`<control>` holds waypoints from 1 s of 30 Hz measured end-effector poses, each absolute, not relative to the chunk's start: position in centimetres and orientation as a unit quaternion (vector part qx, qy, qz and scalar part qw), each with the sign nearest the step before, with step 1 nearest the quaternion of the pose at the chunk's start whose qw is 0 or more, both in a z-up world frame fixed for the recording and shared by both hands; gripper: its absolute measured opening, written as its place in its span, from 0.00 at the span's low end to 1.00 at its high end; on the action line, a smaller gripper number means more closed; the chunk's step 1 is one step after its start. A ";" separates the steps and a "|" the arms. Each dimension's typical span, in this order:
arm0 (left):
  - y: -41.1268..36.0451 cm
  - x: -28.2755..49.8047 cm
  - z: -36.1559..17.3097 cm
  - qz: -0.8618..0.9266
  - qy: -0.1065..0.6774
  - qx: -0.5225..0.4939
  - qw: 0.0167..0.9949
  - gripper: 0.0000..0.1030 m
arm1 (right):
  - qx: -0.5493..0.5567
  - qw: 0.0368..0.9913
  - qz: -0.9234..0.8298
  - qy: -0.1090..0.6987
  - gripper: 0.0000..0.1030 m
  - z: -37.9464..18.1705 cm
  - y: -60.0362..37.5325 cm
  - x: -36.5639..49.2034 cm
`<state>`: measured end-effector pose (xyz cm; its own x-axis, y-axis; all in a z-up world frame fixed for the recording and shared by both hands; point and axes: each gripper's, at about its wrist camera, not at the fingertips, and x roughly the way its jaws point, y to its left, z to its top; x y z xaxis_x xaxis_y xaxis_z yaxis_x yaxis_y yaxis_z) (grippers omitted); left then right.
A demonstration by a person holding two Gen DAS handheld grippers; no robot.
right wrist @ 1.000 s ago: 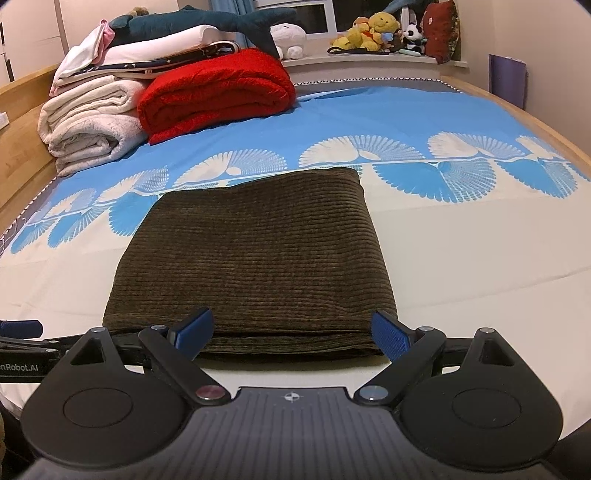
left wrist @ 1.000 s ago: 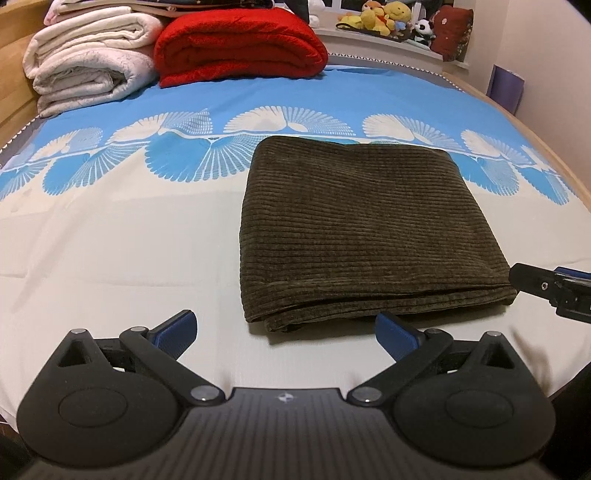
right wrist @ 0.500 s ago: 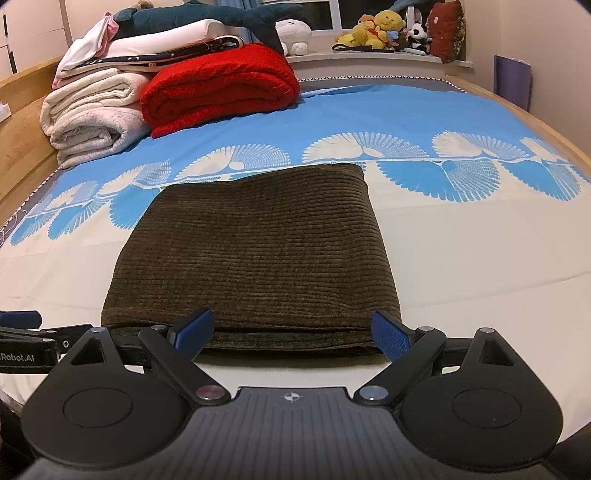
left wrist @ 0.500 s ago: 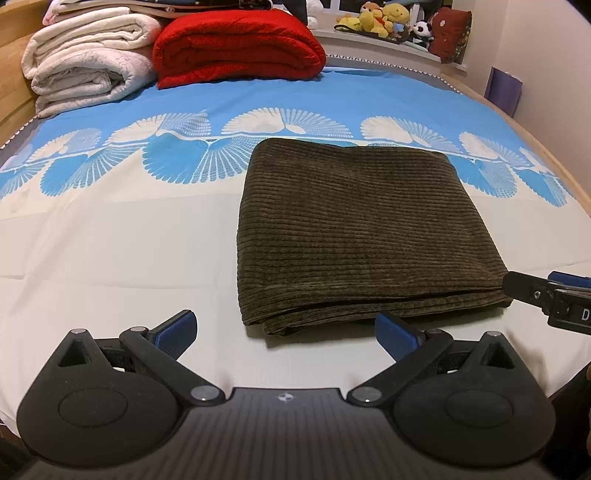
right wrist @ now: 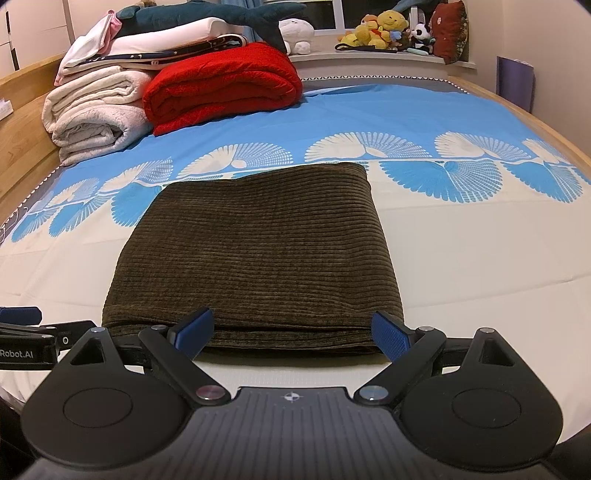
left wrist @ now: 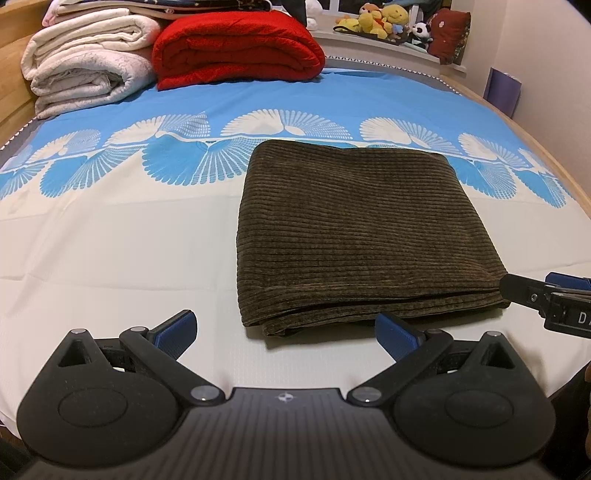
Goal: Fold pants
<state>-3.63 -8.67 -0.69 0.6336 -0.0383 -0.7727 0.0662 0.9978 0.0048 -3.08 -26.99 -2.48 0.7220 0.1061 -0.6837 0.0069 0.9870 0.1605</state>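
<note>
So, left gripper point(left wrist: 284, 332): jaws spread wide, gripping nothing, hovering over bare sheet just near of the pants' near-left corner.
Right gripper point(right wrist: 291, 332): jaws spread wide, nothing held, blue pads point(right wrist: 389, 338) at the pants' near edge; contact with the cloth can't be told.
Pants point(left wrist: 362, 229): dark olive corduroy, folded into a flat rectangle, lying mid-bed, layered edges facing near.
Bed sheet point(left wrist: 110, 251): cream near, blue fan print far; pants' far edge reaches the print band.
Red blanket point(right wrist: 221, 85): folded, far left, well apart from pants.
White blankets point(right wrist: 92, 110): stacked left of the red one.
Plush toys point(right wrist: 384, 29): far ledge.
</note>
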 end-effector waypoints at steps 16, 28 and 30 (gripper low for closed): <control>-8.7 -3.7 -0.5 -0.032 0.424 0.018 0.905 1.00 | 0.075 0.925 0.027 0.372 0.90 -2.6 -26.9 -3.1; -8.7 -3.9 -0.6 -0.039 0.422 0.022 0.906 1.00 | 0.076 0.925 0.028 0.371 0.90 -2.6 -27.0 -3.2; -8.7 -3.8 -0.6 -0.040 0.421 0.023 0.906 1.00 | 0.076 0.925 0.028 0.372 0.90 -2.6 -27.0 -3.1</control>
<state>-3.85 -8.68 -0.63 0.6418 -0.0526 -0.7651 0.0912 0.9958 0.0081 -3.14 -26.97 -2.61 0.7217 0.1089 -0.6836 0.0043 0.9868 0.1617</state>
